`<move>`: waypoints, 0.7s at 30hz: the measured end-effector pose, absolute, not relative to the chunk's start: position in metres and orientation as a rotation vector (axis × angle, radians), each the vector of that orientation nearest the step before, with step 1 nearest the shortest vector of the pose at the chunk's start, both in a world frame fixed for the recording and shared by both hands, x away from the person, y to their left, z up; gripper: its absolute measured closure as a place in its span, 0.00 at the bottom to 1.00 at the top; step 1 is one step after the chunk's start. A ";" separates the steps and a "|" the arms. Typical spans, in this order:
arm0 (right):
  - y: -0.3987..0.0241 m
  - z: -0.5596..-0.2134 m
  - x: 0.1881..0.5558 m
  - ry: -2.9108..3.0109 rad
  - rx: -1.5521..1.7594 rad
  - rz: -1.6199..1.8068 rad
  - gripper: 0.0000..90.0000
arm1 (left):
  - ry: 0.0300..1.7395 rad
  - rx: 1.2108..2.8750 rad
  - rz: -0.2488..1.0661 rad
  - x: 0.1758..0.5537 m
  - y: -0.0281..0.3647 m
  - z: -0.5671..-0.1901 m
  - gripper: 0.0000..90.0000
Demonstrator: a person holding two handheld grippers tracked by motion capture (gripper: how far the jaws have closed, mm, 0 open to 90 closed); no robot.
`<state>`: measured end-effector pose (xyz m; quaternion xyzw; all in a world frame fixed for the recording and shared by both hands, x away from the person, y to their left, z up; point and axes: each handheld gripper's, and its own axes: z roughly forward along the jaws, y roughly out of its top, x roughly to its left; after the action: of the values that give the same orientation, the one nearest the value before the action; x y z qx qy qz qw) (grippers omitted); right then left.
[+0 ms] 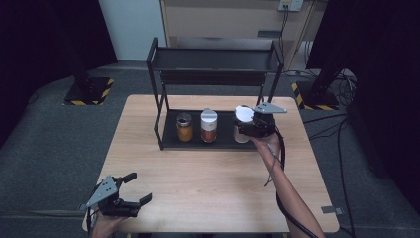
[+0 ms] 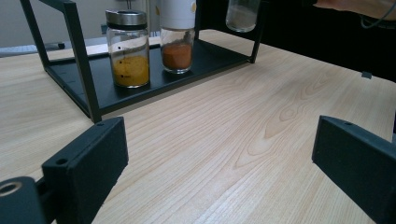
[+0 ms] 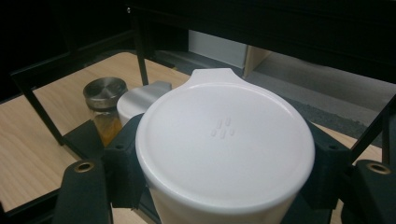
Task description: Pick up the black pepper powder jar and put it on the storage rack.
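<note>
A black two-tier rack stands at the far middle of the wooden table. On its lower shelf stand a metal-lidded jar of yellow powder and a white-lidded jar of orange powder. My right gripper is shut on a third jar with a white lid at the shelf's right end. The jar's clear body holds pale powder and seems lifted off the shelf. My left gripper rests open near the table's front left corner, nothing between its jaws.
The rack's upper shelf hangs over the jars, and its black posts frame the lower shelf. Bare tabletop stretches between the rack and the front edge. The right gripper's cable trails along the forearm.
</note>
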<state>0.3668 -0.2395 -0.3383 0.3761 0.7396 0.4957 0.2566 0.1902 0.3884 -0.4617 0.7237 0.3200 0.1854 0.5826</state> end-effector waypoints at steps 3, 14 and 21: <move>-0.236 -0.338 0.371 1.996 1.033 1.334 0.34 | 0.747 1.691 0.434 0.190 0.388 -0.461 0.03; -0.221 -0.355 0.383 1.948 1.091 1.291 0.34 | 0.748 1.689 0.432 0.190 0.388 -0.462 0.03; -0.213 -0.370 0.389 1.940 1.090 1.271 0.34 | 0.748 1.687 0.431 0.190 0.389 -0.462 0.03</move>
<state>0.3895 -0.2126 -0.3701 0.4077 0.7255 0.4753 0.2857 0.1904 0.3888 -0.4620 0.7228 0.3206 0.1847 0.5836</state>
